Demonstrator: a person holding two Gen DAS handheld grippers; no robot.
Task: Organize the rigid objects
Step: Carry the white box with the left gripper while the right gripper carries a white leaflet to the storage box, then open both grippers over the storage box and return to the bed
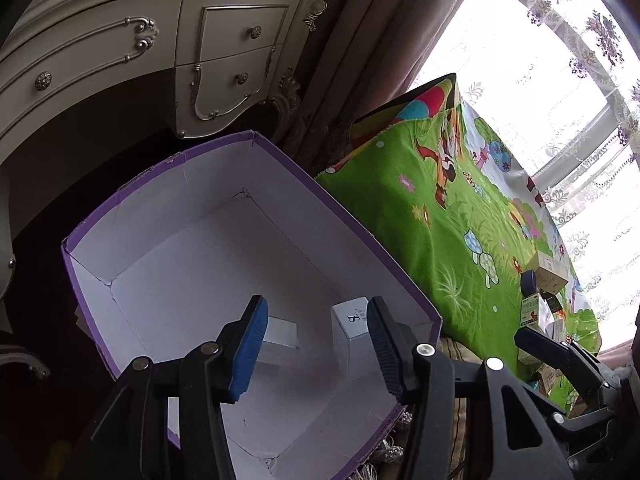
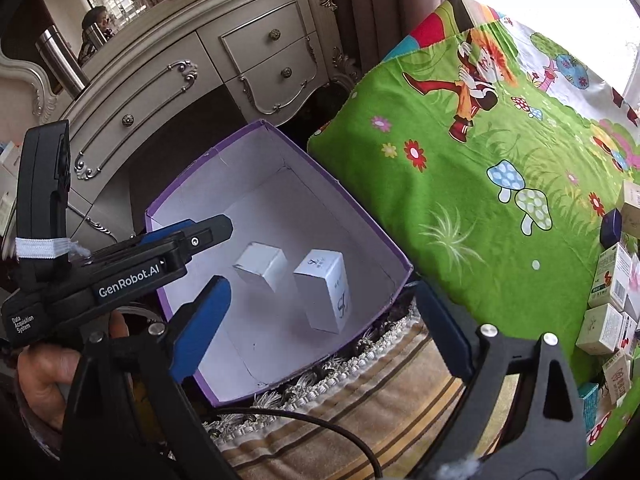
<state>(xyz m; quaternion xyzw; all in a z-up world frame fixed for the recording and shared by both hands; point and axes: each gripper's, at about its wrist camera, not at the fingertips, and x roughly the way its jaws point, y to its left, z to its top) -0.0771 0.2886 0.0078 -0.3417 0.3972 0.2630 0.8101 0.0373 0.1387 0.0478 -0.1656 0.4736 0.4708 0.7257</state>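
1. My left claw [image 1: 316, 344] hangs over the purple storage box [image 1: 280, 152], jaws apart with nothing between the blue pads [image 1: 250, 344]; it is empty and open.
2. My right claw [image 2: 320, 324] stands wide open at the bottom of its view, above the striped fringed cloth [image 2: 400, 368], and also holds nothing.
3. In the right view the left claw shows at centre left, a hand [image 2: 44, 376] on its grip at lower left.
4. Two white cartons already lie on the box's white floor: a small cube-like one [image 2: 262, 266] and, just beside it, a taller lettered carton [image 2: 326, 292], tipped at a slant.
5. The cartons not yet sorted are piled at the right edge of the right view, on the green cartoon cloth [image 2: 460, 200] covering the surface: white and printed packages [image 2: 610, 280] and a dark blue case [image 2: 611, 226].
6. I judge these to be light cardboard packs, stiff along their edges but easy to dent on the broad faces, and a little slick where glossy.
7. I would take one across its narrower pair of faces, near mid-height, with pads flat on the card and only a gentle squeeze.
8. The pile looks crowded, so a neighbour could be knocked; I would pick an outer carton first.
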